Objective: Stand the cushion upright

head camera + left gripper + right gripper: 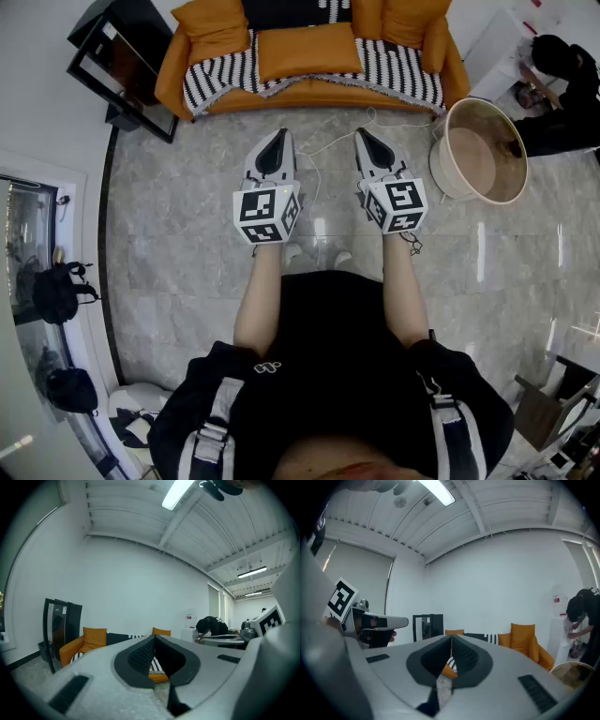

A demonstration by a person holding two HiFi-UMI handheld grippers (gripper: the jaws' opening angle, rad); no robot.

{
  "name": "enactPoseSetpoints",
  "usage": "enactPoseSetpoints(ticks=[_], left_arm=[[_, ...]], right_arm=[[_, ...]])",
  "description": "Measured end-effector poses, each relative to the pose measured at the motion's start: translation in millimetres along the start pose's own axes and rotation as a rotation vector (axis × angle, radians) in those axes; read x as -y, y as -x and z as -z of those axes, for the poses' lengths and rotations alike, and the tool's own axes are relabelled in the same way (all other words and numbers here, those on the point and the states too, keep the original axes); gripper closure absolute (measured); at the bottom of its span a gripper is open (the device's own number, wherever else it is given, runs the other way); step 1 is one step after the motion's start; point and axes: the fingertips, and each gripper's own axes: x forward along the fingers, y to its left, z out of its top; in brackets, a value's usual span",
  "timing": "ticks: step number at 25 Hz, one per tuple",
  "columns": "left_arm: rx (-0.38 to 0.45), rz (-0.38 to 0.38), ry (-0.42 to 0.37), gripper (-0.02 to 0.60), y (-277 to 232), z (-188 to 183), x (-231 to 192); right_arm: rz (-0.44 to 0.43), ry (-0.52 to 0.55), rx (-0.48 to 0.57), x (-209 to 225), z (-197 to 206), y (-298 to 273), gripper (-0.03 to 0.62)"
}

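The left gripper [278,139] and the right gripper [366,137] were held level, side by side above the floor. Each had its jaws pressed together with nothing between them. Straight ahead of both tips and well apart from them, the orange cushion [309,52] lay flat on the seat of the sofa [319,97]. A round tub [441,159] stood near the right gripper's outer side.

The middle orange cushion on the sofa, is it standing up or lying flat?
Lying flat. In the head view the cushion rests broad face up on the striped blanket across the sofa seat, not against the backrest.
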Motion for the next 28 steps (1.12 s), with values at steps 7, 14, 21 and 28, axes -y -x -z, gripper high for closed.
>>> enactPoseSetpoints(ticks=[7, 14, 21, 28], left_arm=[[-0.004, 0.023, 0.017, 0.572, -18.2, 2.0, -8.2], [-0.019, 0.074, 0.015, 0.572, -35.9, 2.3, -27.1], [-0.044, 0.094, 0.027, 0.572, -47.3, 8.9, -75.3], [-0.072, 0.082, 0.068, 0.572, -52.0, 22.1, -127.1]], right_arm=[[0.026, -0.054, 0.011, 12.0, 0.5, -15.7, 0.582], [0.077, -0.091, 0.012, 15.3, 3.2, -36.3, 0.582], [0.103, -0.112, 0.000, -4.4, 12.4, -80.1, 0.582], [0.102, -0.105, -0.036, -33.6, 24.0, -116.0, 0.582]])
